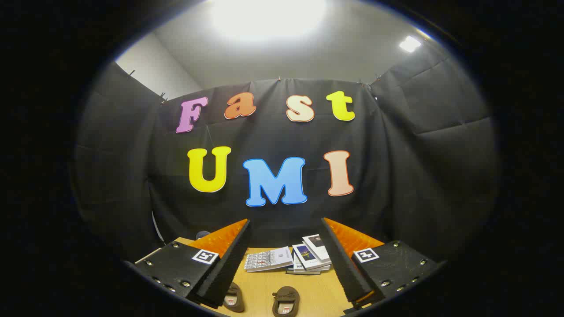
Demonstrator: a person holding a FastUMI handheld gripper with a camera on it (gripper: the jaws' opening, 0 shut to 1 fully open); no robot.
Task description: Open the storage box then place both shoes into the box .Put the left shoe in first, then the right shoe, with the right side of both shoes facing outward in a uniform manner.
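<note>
Two small brown slip-on shoes lie on the wooden table, low between my fingers and below them. The left one (233, 299) is partly hidden behind my left finger (229, 259); the right one (285, 301) lies in the gap, its opening turned toward me. My gripper (285, 222) is held high above the table, tilted up toward the booth wall, and stands open with nothing between its fingers. I see no storage box from here.
Beyond the shoes, several books and booklets (288, 259) lie in a loose pile at the far edge of the table (260, 290), against the black cloth wall. A small dark rounded object (202, 234) peeks out behind my left finger.
</note>
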